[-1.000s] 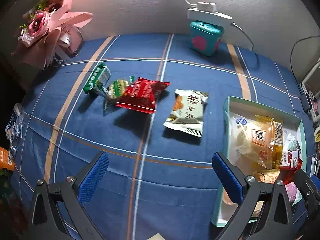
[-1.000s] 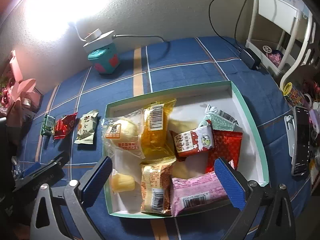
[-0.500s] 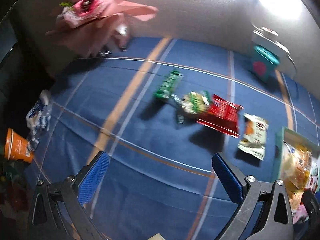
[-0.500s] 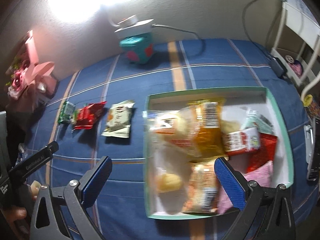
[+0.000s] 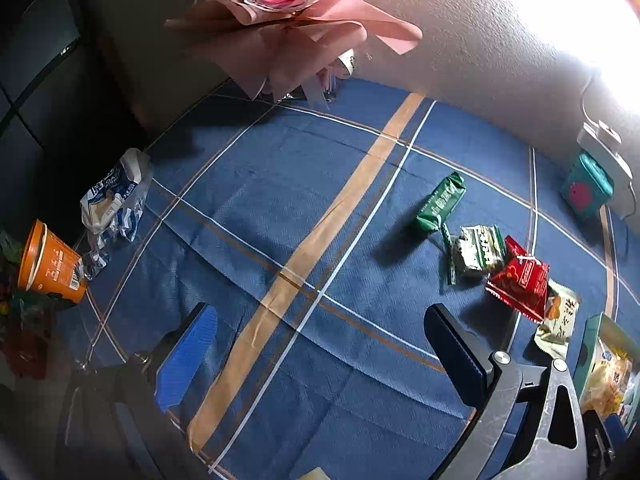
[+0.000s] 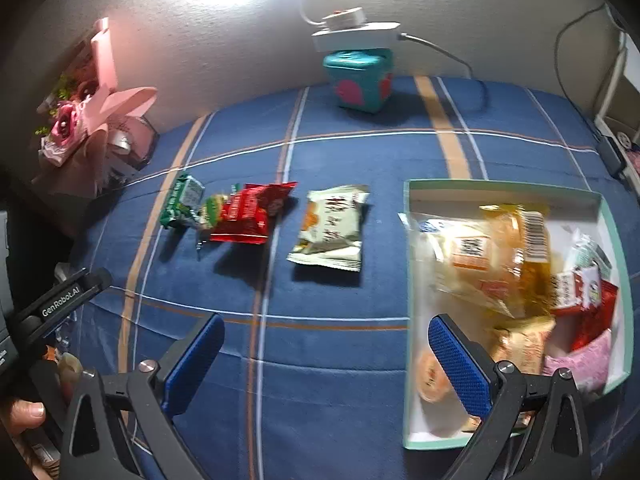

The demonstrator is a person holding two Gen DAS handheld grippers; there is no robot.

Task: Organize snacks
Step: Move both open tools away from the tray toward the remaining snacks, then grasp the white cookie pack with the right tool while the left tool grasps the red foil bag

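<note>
Right gripper point(image 6: 326, 360) low over the blue plaid cloth point(image 6: 320, 360), jaws spread wide, nothing between the blue pads. My left gripper point(image 5: 320, 356) is the same, released and empty, hanging over bare cloth on the far left side of the spread.

Nearest on my right is the teal-rimmed box point(image 6: 412, 320), already crowded: a clear-wrapped bun point(image 6: 468, 256), an orange bar-coded pack point(image 6: 532, 248), a red-and-white sachet point(image 6: 576, 288), a pink pack point(image 6: 580, 360) in the near corner. That looks like the collecting place, so I judge four loose packets are left to move.

Just beyond my pads, the pale green-and-white packet point(image 6: 330, 228) lies flat, well apart from the box wall. That one first, I think: it sits alone and closest. I'd come down straight, pinch across the short width at the crimped edge, not the puffy middle, and lift clear before swinging right over the rim.

Farther left, the red packet point(image 6: 250, 216) overlaps a small green-and-yellow sweet point(image 6: 214, 208), with a green wafer bar point(image 6: 180, 200) touching that cluster. Those need peeling off one at a time or I'll drag neighbours.

Far back, a teal cube tin point(image 6: 360, 80) under a white power strip point(image 6: 356, 32), and the pink bouquet point(image 6: 84, 120) by the wall.
</note>
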